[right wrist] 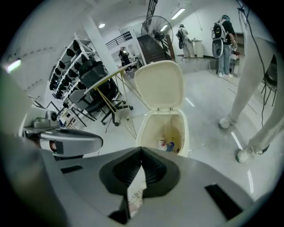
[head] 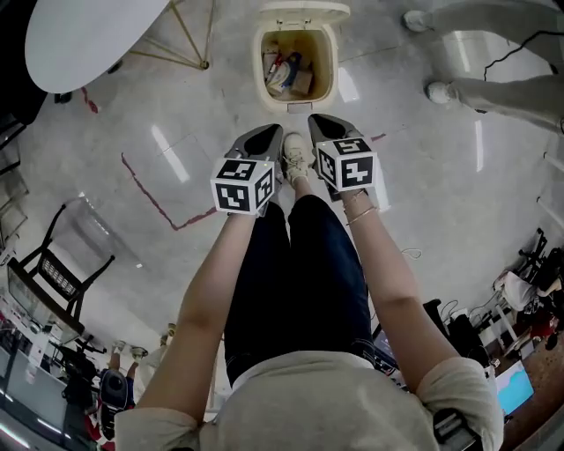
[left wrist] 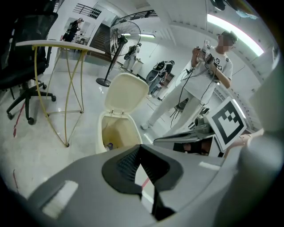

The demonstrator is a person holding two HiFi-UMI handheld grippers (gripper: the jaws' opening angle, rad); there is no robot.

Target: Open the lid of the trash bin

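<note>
In the head view, a round white table [head: 88, 35] filled the upper left corner, and a black chair [head: 62, 264] stood lower down at the left edge. Near the middle, the left gripper [head: 267, 136] pointed up the picture. In the left gripper view its two jaws touched at the tips and held nothing, and only floor with a red line showed through the thin slit behind them. Just right of it, a white shoe [head: 297, 157] sat between the two grippers. Above the shoe, at the top middle of the head view, the trash bin [head: 333, 66] stood on the floor, close to both grippers but not touching them. Its lid [head: 304, 11] was up and tipped back on the far side, so the inside could be seen. Some trash [head: 286, 72] lay at the bottom. Next came the right gripper [head: 319, 123], pointing the same way as the other one. In the right gripper view its jaws were pressed together at the tips too, with nothing in them, and the shoe showed through the slit. In the upper right, another person's legs [head: 493, 88] in pale trousers and white shoes stood near the bin. More things lay along the lower right edge, too small to tell what they were
</note>
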